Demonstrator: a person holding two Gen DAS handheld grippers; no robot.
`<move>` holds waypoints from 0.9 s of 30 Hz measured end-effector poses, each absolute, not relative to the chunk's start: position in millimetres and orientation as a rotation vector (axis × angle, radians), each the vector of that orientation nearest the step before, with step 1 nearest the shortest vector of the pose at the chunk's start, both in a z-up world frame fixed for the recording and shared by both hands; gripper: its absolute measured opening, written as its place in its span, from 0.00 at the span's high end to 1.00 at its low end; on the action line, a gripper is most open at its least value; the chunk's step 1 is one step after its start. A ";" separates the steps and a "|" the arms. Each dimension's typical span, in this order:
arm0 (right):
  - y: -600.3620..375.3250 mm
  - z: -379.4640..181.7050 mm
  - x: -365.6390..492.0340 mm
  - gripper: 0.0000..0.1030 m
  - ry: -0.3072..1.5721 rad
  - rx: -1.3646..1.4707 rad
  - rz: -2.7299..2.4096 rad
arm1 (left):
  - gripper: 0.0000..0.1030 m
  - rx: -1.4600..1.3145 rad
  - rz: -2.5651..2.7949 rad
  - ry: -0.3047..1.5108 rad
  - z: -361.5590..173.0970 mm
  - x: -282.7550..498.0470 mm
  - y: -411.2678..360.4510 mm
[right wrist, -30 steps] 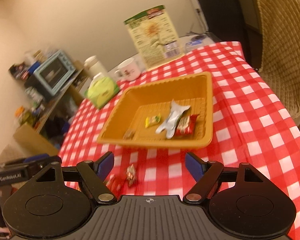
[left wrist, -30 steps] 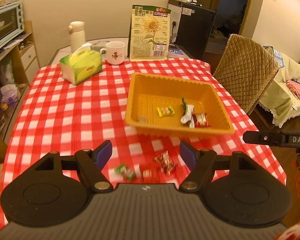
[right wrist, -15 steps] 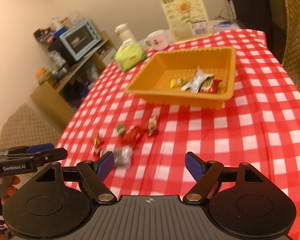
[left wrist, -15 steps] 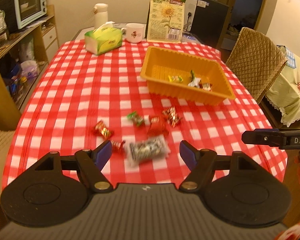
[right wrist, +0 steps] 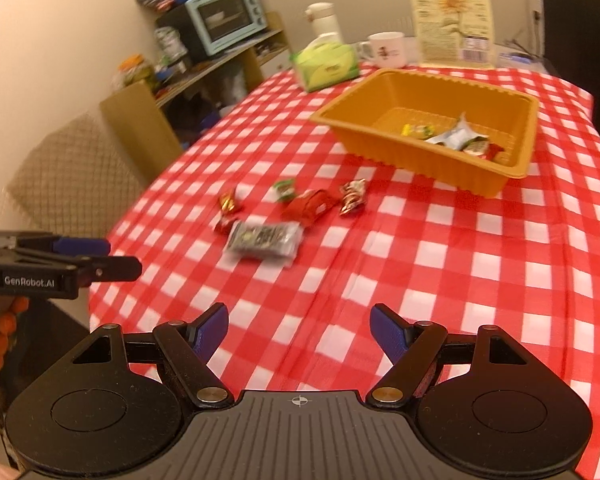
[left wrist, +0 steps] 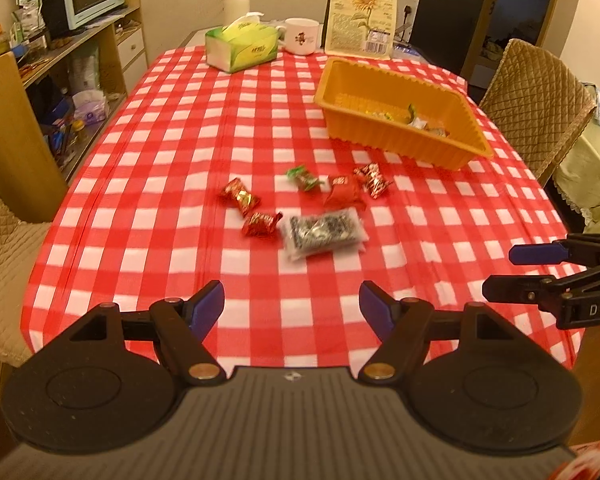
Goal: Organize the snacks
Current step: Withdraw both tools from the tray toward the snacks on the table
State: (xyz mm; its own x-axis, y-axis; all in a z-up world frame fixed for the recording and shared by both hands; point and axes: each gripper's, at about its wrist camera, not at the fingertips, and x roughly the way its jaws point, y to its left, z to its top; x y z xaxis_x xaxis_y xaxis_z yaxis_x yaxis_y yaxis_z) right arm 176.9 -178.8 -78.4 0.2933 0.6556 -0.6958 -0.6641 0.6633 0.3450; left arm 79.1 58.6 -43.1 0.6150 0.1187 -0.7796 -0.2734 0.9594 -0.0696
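snacks first: from the left wrist view the left gripper (left wrist: 291, 303) has pulled way back compared to a second ago, when it hung right over the loose candies with the orange tray (left wrist: 400, 136) just beyond it. now its jaws are spread wide with nothing between them, and the whole pile sits well ahead: a clear pack of dark snacks (left wrist: 323, 233) nearest and a bit right of centre, two red candies (left wrist: 240, 197) ahead to the left of it, then a green candy (left wrist: 303, 177), a red packet (left wrist: 343, 196) and a red-silver candy (left wrist: 372, 179) further out. the tray is far ahead to the right and already has a few wrappers in its far right corner, hard to count from here. the right gripper (left wrist: 540, 270) pokes in from the right edge, side on. to me the pull-back reads like a drop-off just finished and the next pick isn't chosen yet, six pieces left on the tablecloth (left wrist: 172, 184). over to the right wrist view: same story, that gripper backed off too, fingers wide apart and empty. the clear pack is ahead and slightly left, candies beyond it, tray ahead to the right holding a yellow candy (right wrist: 416, 130), a silver wrapper (right wrist: 454, 136) and a red one (right wrist: 482, 148).
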 end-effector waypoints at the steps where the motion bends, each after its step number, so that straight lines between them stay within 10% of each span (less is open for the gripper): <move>1: -176.9 -80.4 176.5 0.25 0.926 -0.015 0.884 | 0.30 -0.192 0.230 0.884 -44.6 77.7 58.9; 27: -110.2 -116.8 189.6 0.25 0.899 -0.216 1.012 | 0.30 -0.223 0.286 0.939 -80.0 80.2 92.0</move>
State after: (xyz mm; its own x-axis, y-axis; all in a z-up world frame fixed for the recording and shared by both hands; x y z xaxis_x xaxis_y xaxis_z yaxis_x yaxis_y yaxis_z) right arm 189.6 -110.2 -116.8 0.2188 0.6406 -0.7361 -0.8061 0.5437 0.2336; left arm 80.2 92.0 -80.0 0.5571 0.1442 -0.8178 -0.3364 0.9396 -0.0635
